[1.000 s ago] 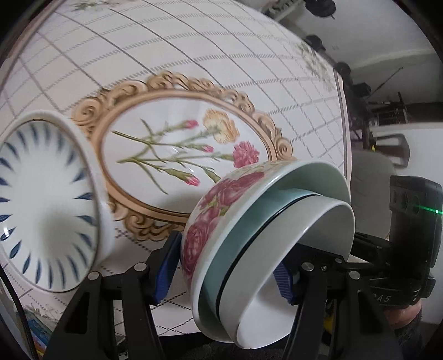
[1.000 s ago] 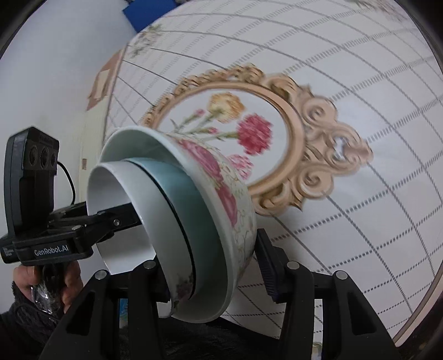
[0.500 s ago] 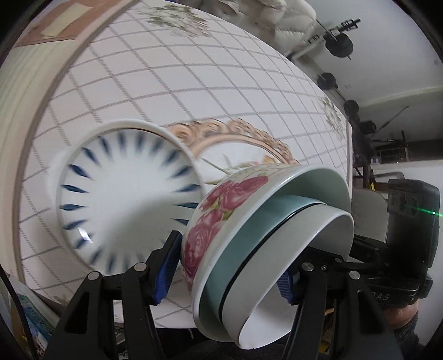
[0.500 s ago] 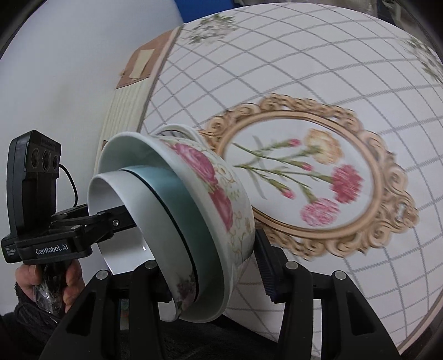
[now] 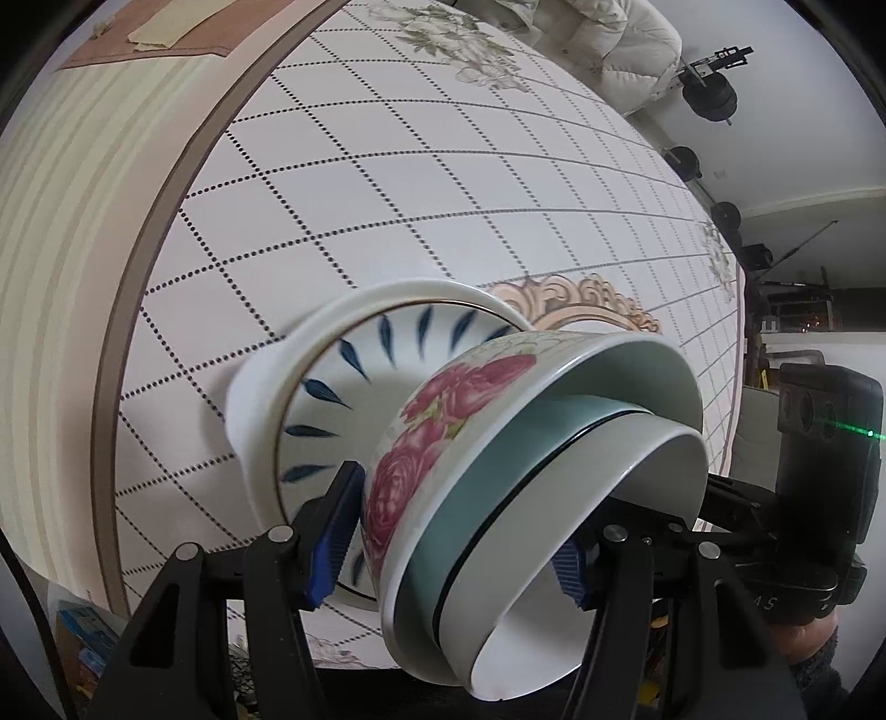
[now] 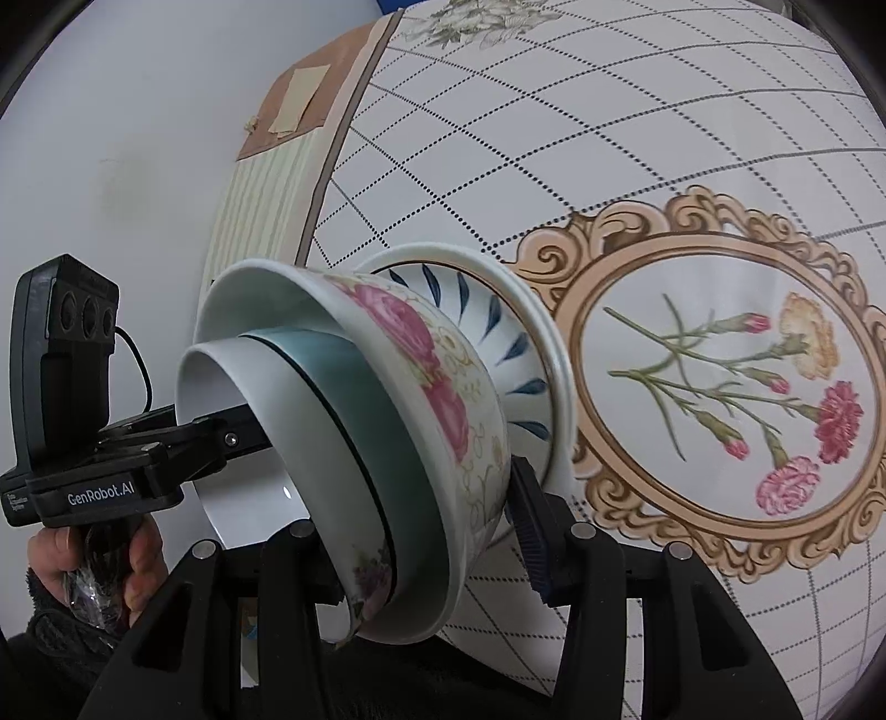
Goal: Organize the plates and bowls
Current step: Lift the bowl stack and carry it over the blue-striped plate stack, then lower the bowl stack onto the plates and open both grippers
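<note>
A stack of three nested bowls hangs tilted above the table: a rose-patterned bowl outside, a teal bowl in it, a white bowl innermost. My left gripper is shut on the stack's wall, one pad on the roses and one inside the white bowl. My right gripper is shut on the opposite wall the same way. Just beyond the stack, a white dish with blue leaf strokes rests on the table, partly hidden by it.
The round table has a checked cloth with a carnation medallion to the right of the dish. Its edge curves close by on the left, with a pale wall beyond. A padded jacket lies at the far side.
Both grippers have carried the stack leftward across the table. The medallion has slid off to the right, and the blue-stroke dish now sits directly behind the stack.
</note>
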Tool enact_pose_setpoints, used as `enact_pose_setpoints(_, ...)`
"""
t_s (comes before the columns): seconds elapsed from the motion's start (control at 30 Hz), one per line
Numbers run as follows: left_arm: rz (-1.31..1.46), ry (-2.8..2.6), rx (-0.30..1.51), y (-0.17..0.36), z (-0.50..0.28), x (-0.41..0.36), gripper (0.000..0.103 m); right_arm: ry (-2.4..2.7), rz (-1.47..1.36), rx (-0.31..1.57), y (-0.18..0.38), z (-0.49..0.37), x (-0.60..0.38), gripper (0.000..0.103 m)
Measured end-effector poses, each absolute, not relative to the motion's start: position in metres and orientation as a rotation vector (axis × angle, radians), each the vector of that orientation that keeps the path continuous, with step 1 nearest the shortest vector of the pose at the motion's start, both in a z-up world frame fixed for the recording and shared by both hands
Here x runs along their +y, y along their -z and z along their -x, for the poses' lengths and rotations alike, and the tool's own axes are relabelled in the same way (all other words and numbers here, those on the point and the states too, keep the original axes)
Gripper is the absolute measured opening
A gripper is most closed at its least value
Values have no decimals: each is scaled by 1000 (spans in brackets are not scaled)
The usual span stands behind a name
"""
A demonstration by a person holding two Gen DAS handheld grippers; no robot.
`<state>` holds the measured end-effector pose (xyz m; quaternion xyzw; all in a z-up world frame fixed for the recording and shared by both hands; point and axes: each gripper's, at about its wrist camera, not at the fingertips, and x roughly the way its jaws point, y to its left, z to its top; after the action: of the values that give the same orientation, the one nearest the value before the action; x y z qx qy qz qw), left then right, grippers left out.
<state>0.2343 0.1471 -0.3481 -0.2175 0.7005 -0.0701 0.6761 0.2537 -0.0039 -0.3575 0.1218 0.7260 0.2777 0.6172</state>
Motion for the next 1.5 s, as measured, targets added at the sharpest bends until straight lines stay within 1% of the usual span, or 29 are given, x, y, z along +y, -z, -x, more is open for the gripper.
enact_pose_setpoints(0.43, 480, 187, 1627, 371, -243, 163, 59, -590, -281, 1710, 376, -256, 5, 49)
enact_pose_setpoints(0.9, 477, 179, 1670, 387, -241, 162, 59, -550, -283, 1749, 390, -256, 12, 49)
enact_pose_setpoints(1.5, 429, 184, 1683, 388, -242, 158, 56, -455, -270, 1754, 385, -257, 12, 49)
